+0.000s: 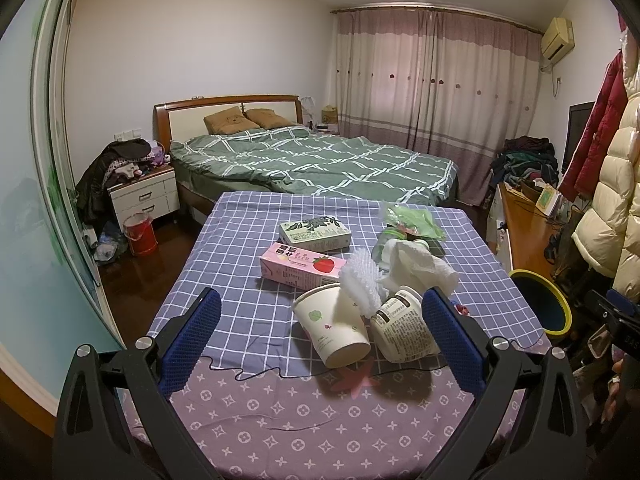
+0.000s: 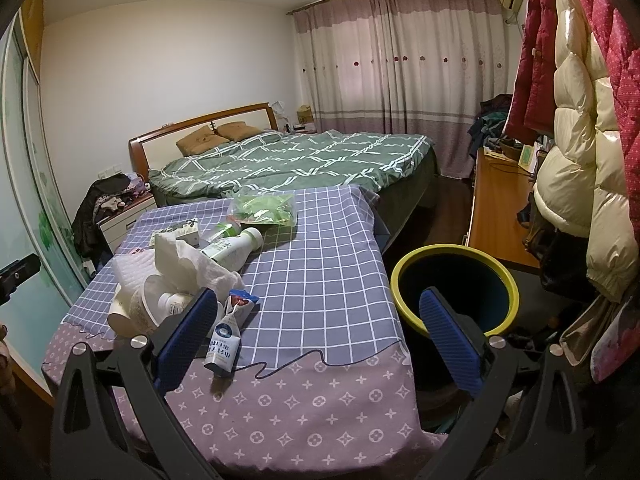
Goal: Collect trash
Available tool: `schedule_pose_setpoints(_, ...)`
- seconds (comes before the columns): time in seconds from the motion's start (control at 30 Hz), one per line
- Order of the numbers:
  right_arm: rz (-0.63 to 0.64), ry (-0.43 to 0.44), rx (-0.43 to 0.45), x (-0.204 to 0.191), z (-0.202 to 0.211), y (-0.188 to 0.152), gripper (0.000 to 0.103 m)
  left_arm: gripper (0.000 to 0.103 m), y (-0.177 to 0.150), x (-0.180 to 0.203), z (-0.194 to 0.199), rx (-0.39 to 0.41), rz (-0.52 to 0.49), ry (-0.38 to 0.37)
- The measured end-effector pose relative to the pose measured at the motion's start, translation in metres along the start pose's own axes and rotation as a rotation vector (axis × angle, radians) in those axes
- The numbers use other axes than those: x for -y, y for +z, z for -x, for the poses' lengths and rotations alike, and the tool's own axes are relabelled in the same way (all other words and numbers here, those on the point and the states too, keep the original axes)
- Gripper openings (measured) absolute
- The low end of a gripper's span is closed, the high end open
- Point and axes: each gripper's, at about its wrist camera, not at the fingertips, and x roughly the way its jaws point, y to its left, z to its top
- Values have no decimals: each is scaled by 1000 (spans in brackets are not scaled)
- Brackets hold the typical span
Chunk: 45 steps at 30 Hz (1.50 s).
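Since your left gripper (image 1: pixel 320 320) hangs spread and empty over the paper cup (image 1: pixel 332 326) | cup lies on its side, mouth toward you, well left of the bin (image 1: pixel 540 304) | right gripper (image 2: pixel 316 328) spread, empty, nearer the bin.

Bed: a wooden-framed bed (image 1: pixel 320 160) with a green quilt crossed by white lines stands beyond the table.
Pillows: two brown pillows (image 1: pixel 248 119) lie against the cream headboard panel.
Curtains: drawn pink-and-cream curtains (image 1: pixel 436 76) cover the far wall.
Nightstand: a white bedside cabinet with drawers (image 1: pixel 146 196), left of the bed, is heaped with dark clothing.
Tablecloth: a purple grid-checked cloth (image 2: pixel 320 256) with a patterned mauve border covers the table.
Air conditioner: a cream wall unit (image 1: pixel 557 37) hangs right of the curtain rail.
Coats: red and cream padded jackets (image 2: pixel 576 120) hang at the right edge.
Desk: a wooden desk (image 2: pixel 496 208) stands beneath them.
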Motion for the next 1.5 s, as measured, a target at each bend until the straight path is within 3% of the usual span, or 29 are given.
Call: schedule_pose_setpoints(1.5,-4,-5,-22,2,-8,-2,97,99,-4,-2,-9,-28,4,-13)
